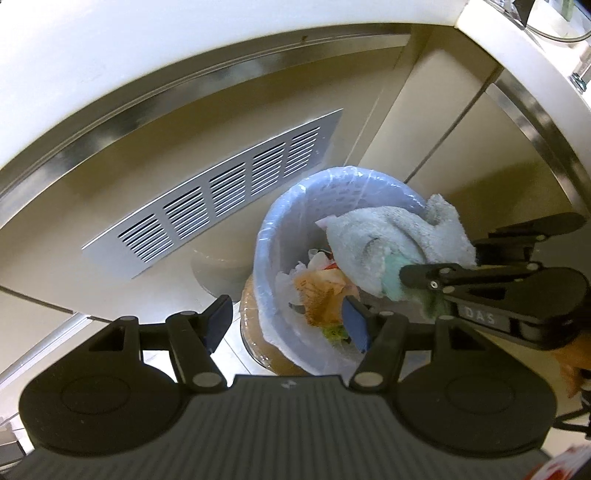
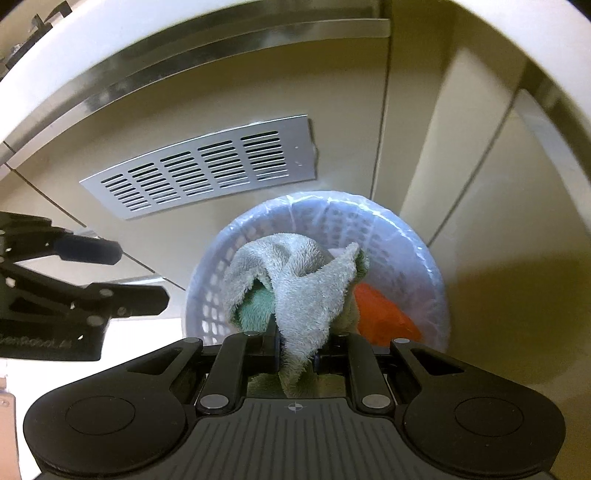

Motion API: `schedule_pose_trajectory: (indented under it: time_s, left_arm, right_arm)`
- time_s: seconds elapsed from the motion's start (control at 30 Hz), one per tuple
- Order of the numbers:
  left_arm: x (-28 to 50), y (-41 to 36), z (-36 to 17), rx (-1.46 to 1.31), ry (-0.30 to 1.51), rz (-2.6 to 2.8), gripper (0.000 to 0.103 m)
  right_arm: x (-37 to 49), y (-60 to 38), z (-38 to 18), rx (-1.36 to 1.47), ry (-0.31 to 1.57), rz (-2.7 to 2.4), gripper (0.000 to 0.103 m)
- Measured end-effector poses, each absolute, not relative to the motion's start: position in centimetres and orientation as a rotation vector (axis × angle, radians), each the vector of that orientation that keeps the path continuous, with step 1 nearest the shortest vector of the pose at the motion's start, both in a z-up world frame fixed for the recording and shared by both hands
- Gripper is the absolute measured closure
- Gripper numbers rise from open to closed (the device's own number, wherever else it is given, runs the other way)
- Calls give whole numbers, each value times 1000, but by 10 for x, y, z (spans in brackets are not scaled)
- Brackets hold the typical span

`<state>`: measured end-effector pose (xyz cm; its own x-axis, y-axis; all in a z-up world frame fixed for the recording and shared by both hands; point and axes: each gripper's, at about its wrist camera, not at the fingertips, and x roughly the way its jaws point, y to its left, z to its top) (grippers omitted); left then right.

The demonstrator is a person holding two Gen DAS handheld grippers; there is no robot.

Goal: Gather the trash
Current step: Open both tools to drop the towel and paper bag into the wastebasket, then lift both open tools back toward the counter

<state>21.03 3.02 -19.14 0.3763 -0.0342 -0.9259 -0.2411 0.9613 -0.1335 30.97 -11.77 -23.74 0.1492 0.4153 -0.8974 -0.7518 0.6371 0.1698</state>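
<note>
The right gripper [image 1: 417, 275] carries the letters "DAS" on its side and is clenched on a grey-green towel [image 2: 295, 291], which hangs over the open, plastic-lined trash basket [image 2: 406, 236]. The left gripper [image 1: 286, 325] is released, its blue pads above the basket's near rim and the crumpled wrappers [image 1: 321, 295] inside.

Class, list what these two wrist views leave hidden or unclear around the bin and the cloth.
- Right wrist view: most bin contents, hidden behind the cloth held in the right gripper.
- Left wrist view: the bin's base, covered by the left gripper.
- Left wrist view: the counter top, cut off by the frame edge.
</note>
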Motion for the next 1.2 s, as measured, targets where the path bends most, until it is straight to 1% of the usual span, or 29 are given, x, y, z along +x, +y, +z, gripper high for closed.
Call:
schedule_pose_trajectory:
  time_s: [0.27, 0.33, 0.37, 0.4, 0.6, 0.83, 1.07, 1.2]
  left_arm:
    - [199, 39, -196, -271, 1207, 170, 41]
    - [196, 40, -198, -274, 1216, 175, 41]
    - [195, 40, -199, -275, 1219, 178, 41]
    - [193, 40, -200, -276, 1222, 178, 41]
    - [186, 39, -202, -280, 1223, 173, 41]
    - [184, 38, -189, -263, 1183, 145, 41]
    - [186, 32, -160, -231, 1112, 90, 41]
    - [192, 25, -129, -190, 1032, 43, 41]
  right_arm:
    - [319, -101, -266, -378, 1123, 869, 87]
    - [320, -98, -274, -393, 1104, 859, 66]
    - [321, -98, -276, -393, 1102, 855, 38]
    - [322, -99, -277, -377, 1100, 857, 31]
    - [319, -108, -265, -343, 1107, 858, 30]
    - [304, -126, -238, -329, 1111, 842, 30]
    - [288, -145, -185, -286, 1045, 848, 30]
    - [283, -154, -141, -251, 932, 874, 30]
